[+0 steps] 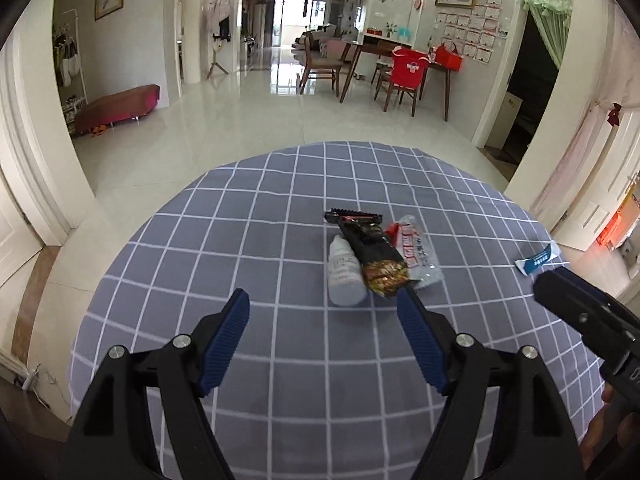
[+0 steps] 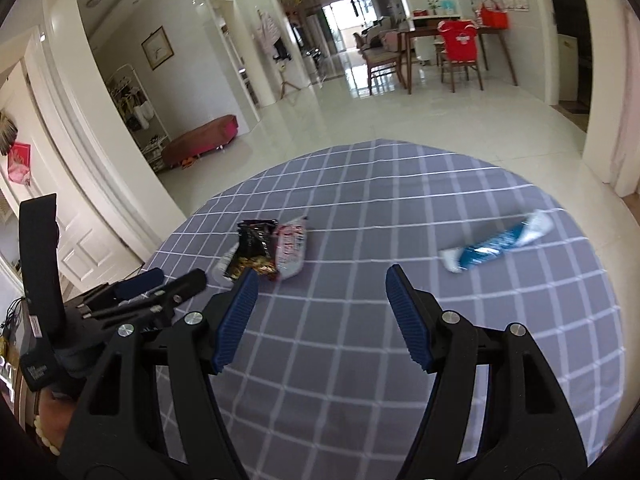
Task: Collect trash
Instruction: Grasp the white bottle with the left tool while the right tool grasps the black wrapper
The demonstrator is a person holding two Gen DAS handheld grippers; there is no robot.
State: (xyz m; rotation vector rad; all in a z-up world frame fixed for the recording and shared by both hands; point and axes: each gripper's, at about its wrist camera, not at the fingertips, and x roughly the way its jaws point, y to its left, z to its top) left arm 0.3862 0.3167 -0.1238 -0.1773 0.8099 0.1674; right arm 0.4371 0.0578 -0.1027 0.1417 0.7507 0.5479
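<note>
- Left gripper: fingers spread wide, nothing between them, above the checked cloth.
- Just ahead of its right fingertip lies a pile of three pieces, touching or overlapping: a white bottle on the left, a dark wrapper across the middle, a clear wrapper on the right.
- Bare cloth runs from the left fingertip out to the table's left edge and forward to the far edge.
- Right gripper: fingers also spread wide and holding nothing, above bare cloth.
- The pile's dark wrapper sits just beyond its left fingertip; the left gripper shows at the left side of this view.
- A blue-and-white tube lies ahead and to the right, well apart from the pile, near the table's right edge; it is motion-blurred.
- Open cloth lies between tube and pile.
- Past the table's edge is a shiny tiled floor.
</note>
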